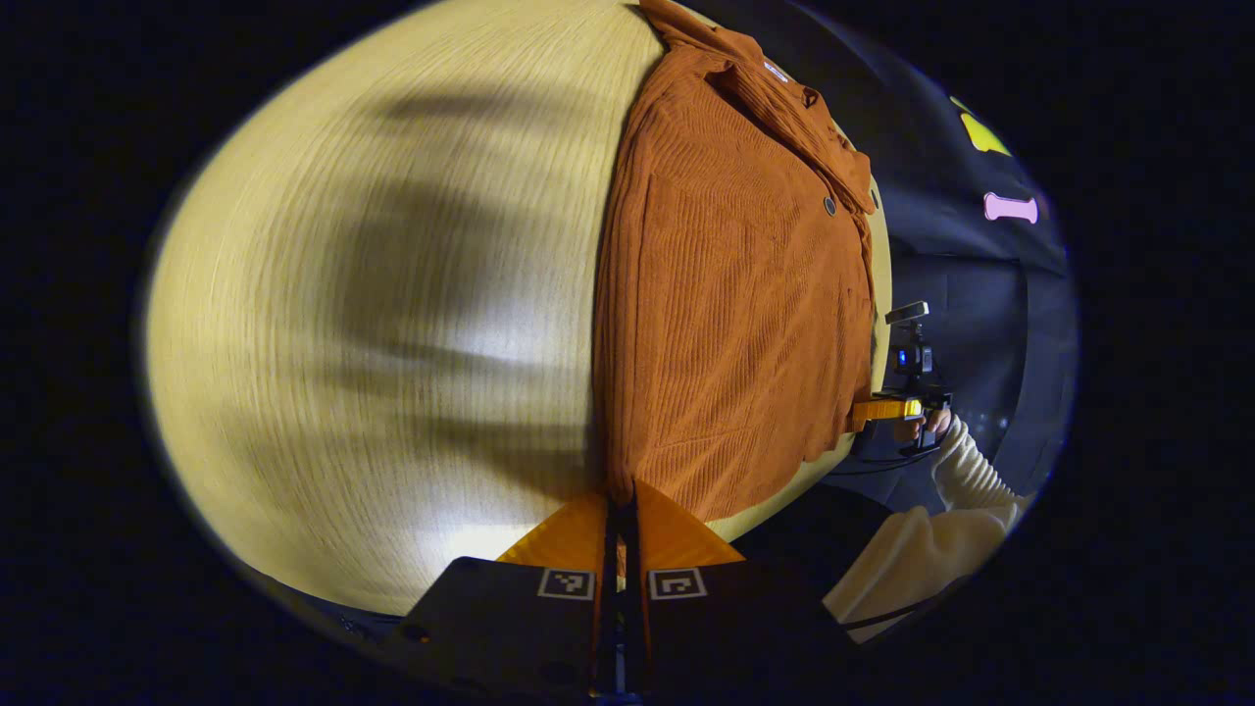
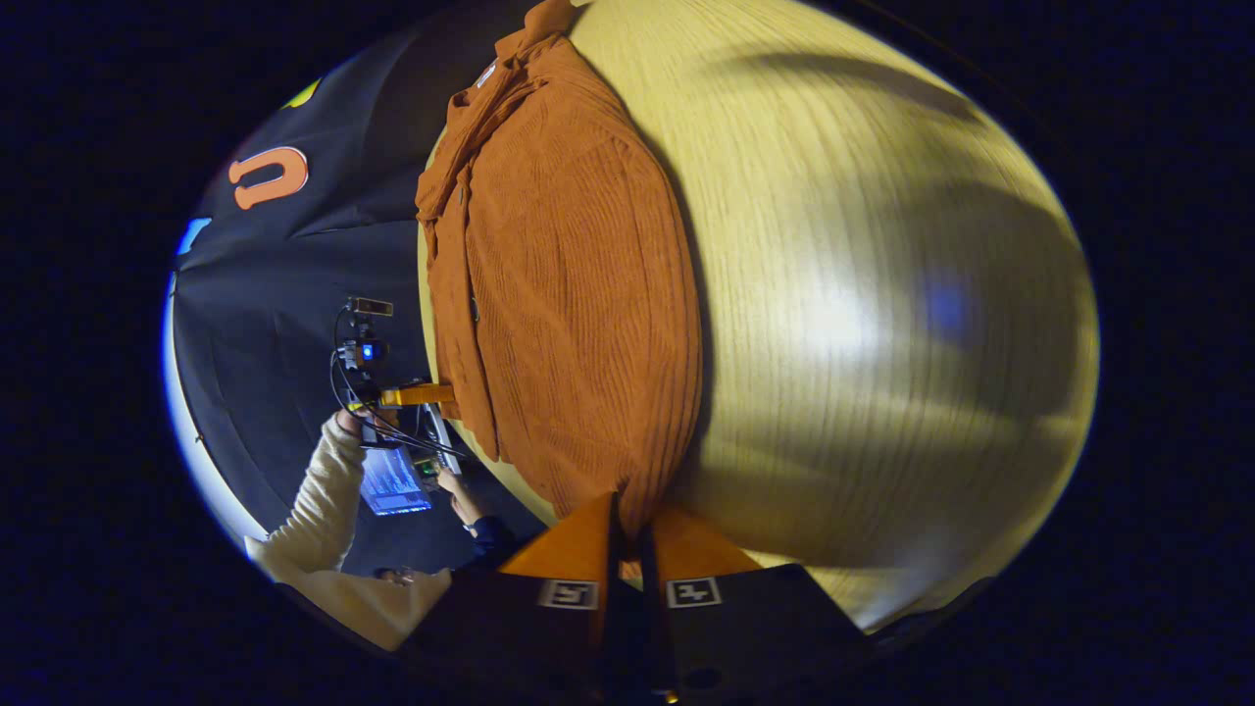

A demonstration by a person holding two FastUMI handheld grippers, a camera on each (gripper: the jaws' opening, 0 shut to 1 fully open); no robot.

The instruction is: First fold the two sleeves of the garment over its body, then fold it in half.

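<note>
Garment (image 1: pixel 730 314) lying on the table (image 1: pixel 392 324), sleeves already folded onto the body, so that it forms a long narrow strip with the collar at the far end and the hem toward me. My left gripper (image 1: pixel 620 510) is clenched on one hem corner; a sliver of cloth shows between its fingers in the left gripper view. My right gripper (image 2: pixel 627 529) is likewise clamped on the other hem corner, seen in the right gripper view with the fabric running up from its tips. Each view also catches the opposite gripper farther off at the garment's edge, held by a hand in a pale knitted sleeve (image 1: pixel 966 471).

I judge the step in hand to be the fold in half: hem carried up and over to the collar.

Risks from here. Each grip sits on a thin bite of ribbed fabric, so a corner could slip free under the garment's weight as I lift, dropping one side and skewing the fold. If my two grippers travel unevenly, the hem will land crooked against the collar. Lifting could also let a folded sleeve slide out. One long edge lies close to the table's rim, so a sideways drag might pull cloth over it.
</note>
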